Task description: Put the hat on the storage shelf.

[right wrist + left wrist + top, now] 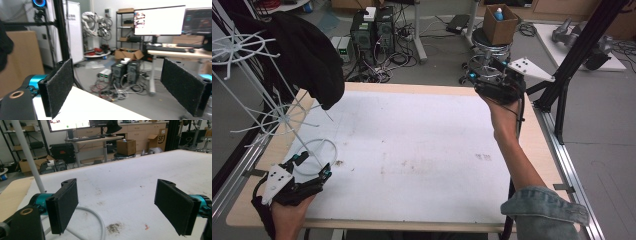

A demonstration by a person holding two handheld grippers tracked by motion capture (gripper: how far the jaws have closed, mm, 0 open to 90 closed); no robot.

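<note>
A white wire rack [272, 115] stands on the left of the table [422, 145], with a black garment [307, 55] draped over its top. Its pole [27, 155] and round base ring [97, 220] are close to my left gripper [116, 185]. That left gripper [314, 165] rests low at the near left corner beside the ring, jaws open and nothing between them. My right gripper [486, 65] is held up over the table's far right edge, pointing away from the table. In the right gripper view, the right gripper [120, 65] stands open and holds nothing.
Beyond the far edge are computer towers [372, 30] with tangled cables and a cardboard box [499, 22] on a stool. A black frame post [572, 60] rises at the table's right side. Small dirt stains [113, 227] mark the white tabletop.
</note>
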